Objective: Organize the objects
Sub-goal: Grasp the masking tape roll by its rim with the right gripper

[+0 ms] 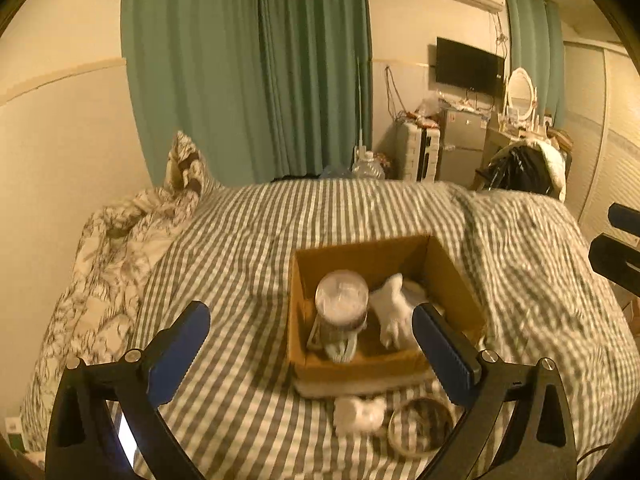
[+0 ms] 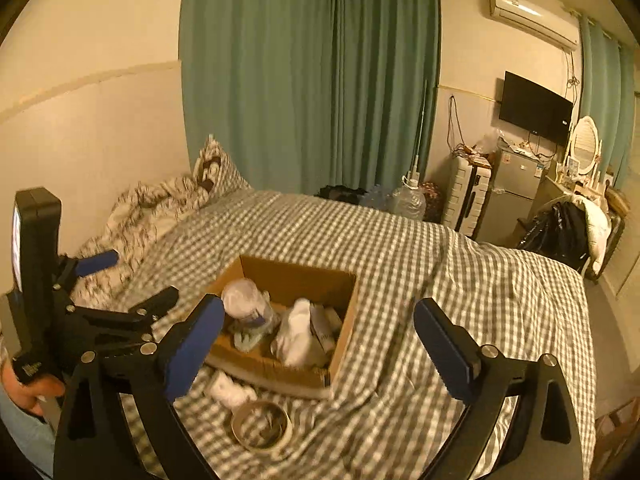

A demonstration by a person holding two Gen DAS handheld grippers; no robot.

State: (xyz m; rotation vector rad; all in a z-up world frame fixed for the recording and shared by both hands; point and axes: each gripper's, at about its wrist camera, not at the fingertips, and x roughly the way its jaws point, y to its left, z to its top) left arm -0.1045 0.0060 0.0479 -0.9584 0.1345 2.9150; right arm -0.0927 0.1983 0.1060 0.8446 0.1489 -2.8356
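The bed (image 2: pixel 440 264) with its checked cover carries everything, and the cardboard box (image 2: pixel 340 332) sits in the middle of it, already partly filled — a clear plastic jar (image 2: pixel 246 304) lies tipped on its side at the left, a white glove (image 2: pixel 298 334) is heaped beside it, and some smaller pale items (too blurred to name) are tucked against the right wall. So the job looks well under way, not finished: just outside the box's near wall a crumpled white cloth (image 2: pixel 228 394) and a roll of tape (image 2: pixel 262 424) lie on the cover, side by side. Those two look like what's left. Now the fingers — the left gripper (image 1: pixel 316 354) is spread wide, nothing between its blue pads, hovering over the box's near edge. The right gripper (image 2: pixel 320 350) is likewise wide apart and empty, touching nothing.
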